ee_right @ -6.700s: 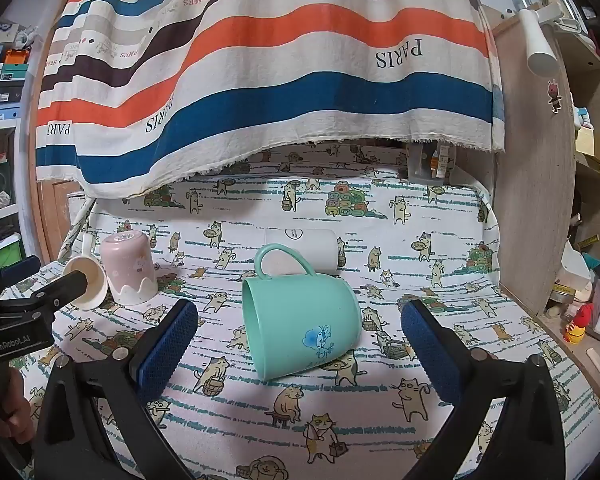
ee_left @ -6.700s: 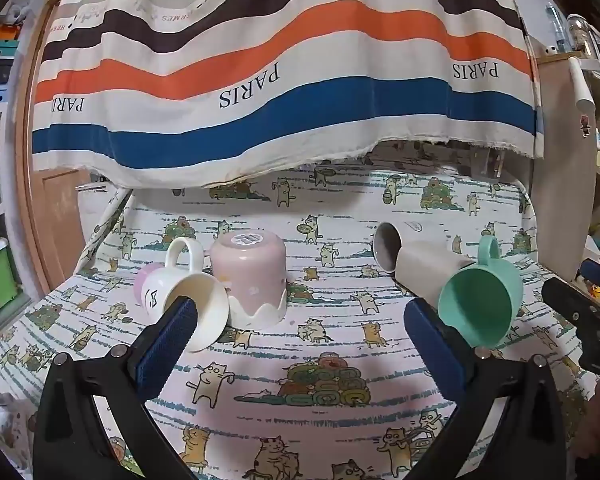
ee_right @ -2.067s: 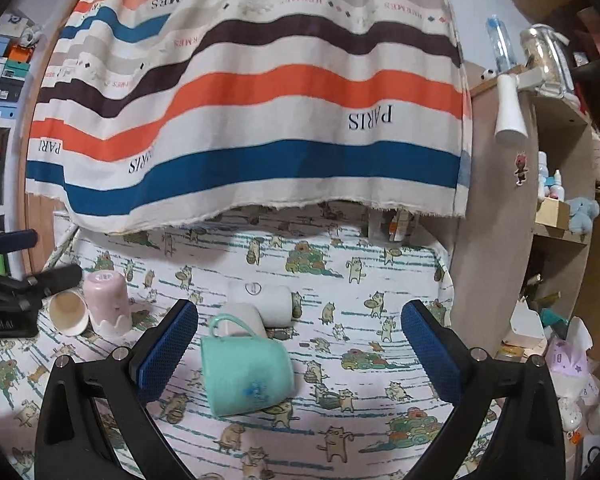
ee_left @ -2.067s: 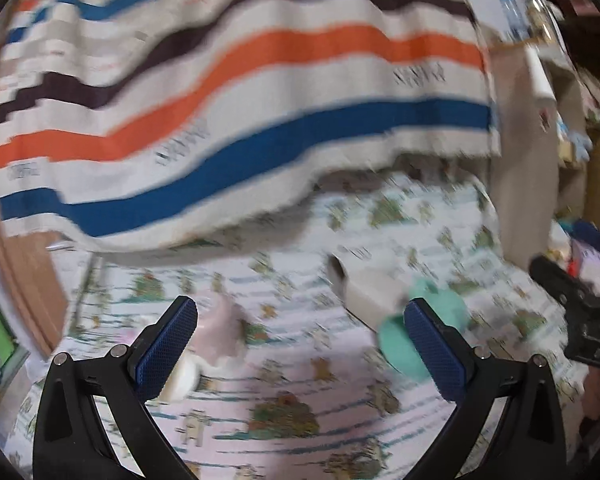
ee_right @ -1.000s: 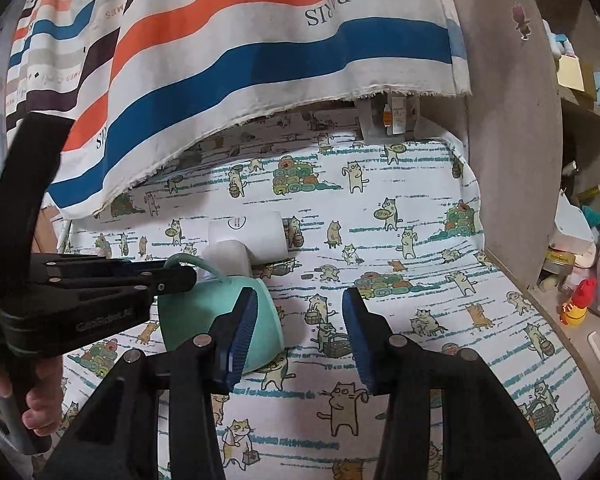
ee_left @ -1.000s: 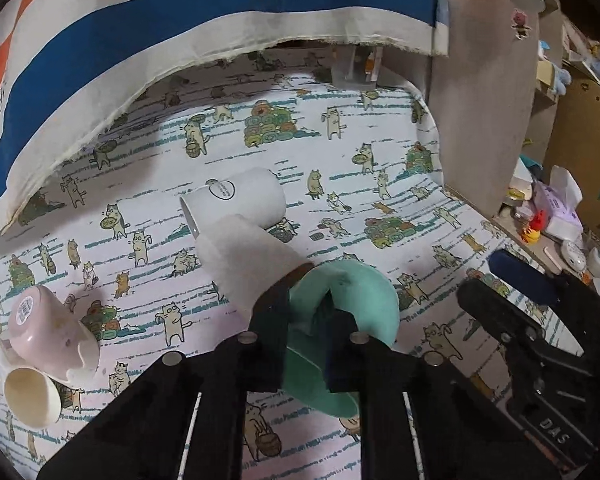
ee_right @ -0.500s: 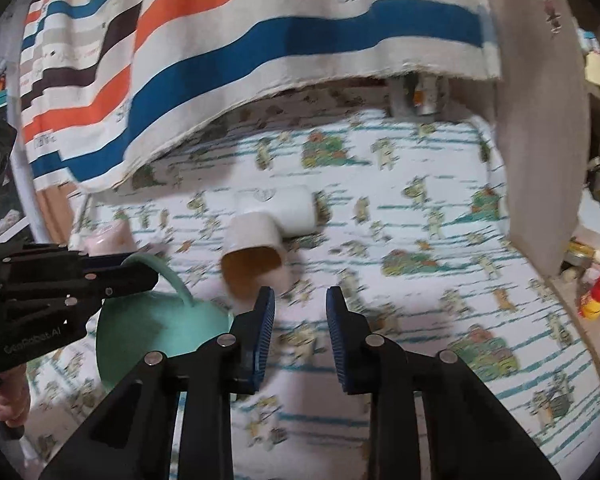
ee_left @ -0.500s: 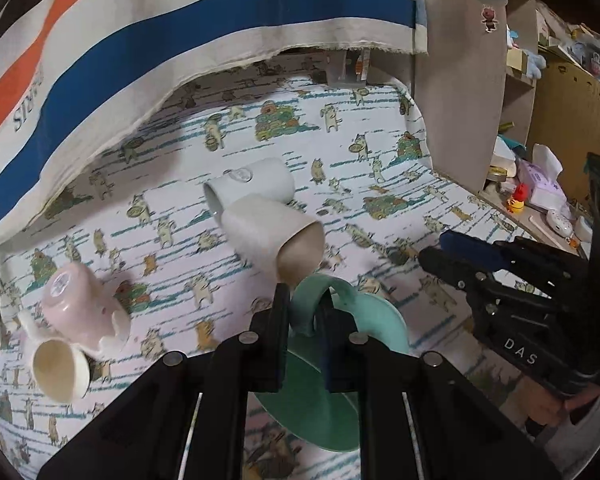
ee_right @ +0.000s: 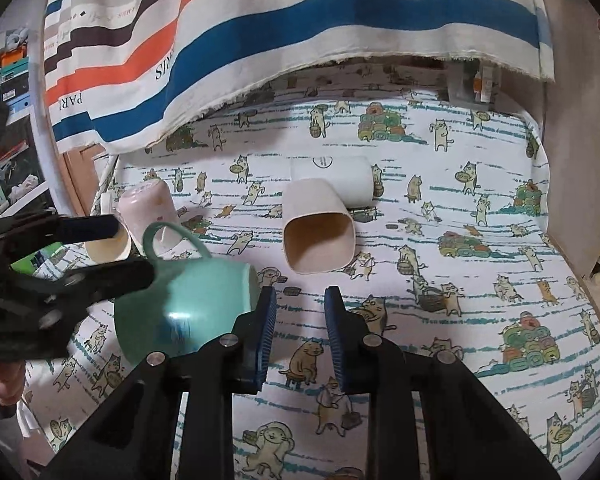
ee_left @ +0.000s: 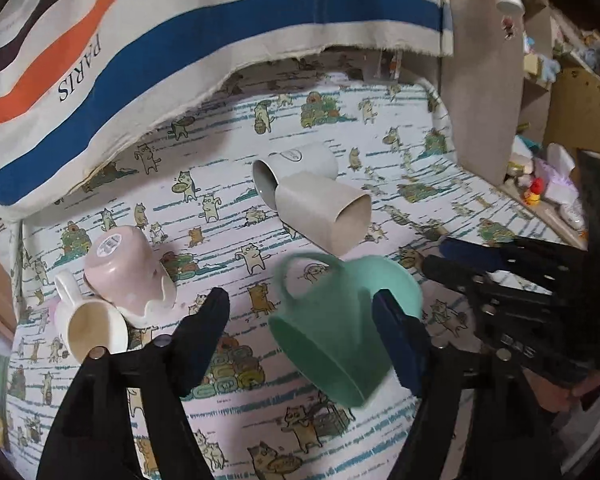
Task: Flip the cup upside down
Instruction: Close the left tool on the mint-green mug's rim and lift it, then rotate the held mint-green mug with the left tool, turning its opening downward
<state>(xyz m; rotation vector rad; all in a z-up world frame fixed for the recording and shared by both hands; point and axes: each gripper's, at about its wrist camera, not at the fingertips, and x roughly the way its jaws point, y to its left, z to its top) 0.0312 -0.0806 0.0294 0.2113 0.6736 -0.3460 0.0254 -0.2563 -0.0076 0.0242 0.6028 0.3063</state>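
Left gripper (ee_left: 300,330): jaws spread wide, nothing clamped between them. Green mug (ee_left: 332,320) sits in the gap, nearer the right blue pad (ee_left: 396,340); whether that pad touches the mug wall cannot be told. Mug is tilted, its handle toward the far side and its open mouth toward the far right. Motion blur on its edges; contact with the cat-print cloth (ee_left: 236,400) cannot be told.

Right gripper (ee_right: 300,320): jaws narrow, a small gap between the ribbed blue pads, holding nothing. In this view the green mug (ee_right: 196,312) lies just left of the left pad, outside the gap.

Beyond the mug: beige square cup (ee_right: 320,232) on its side, mouth toward the camera, a white tumbler (ee_right: 340,178) lying touching behind it. Far left: pink cup (ee_left: 126,270) upside down, a white mug (ee_left: 88,324) lying against it. Striped curtain (ee_right: 300,20) hangs at the back.
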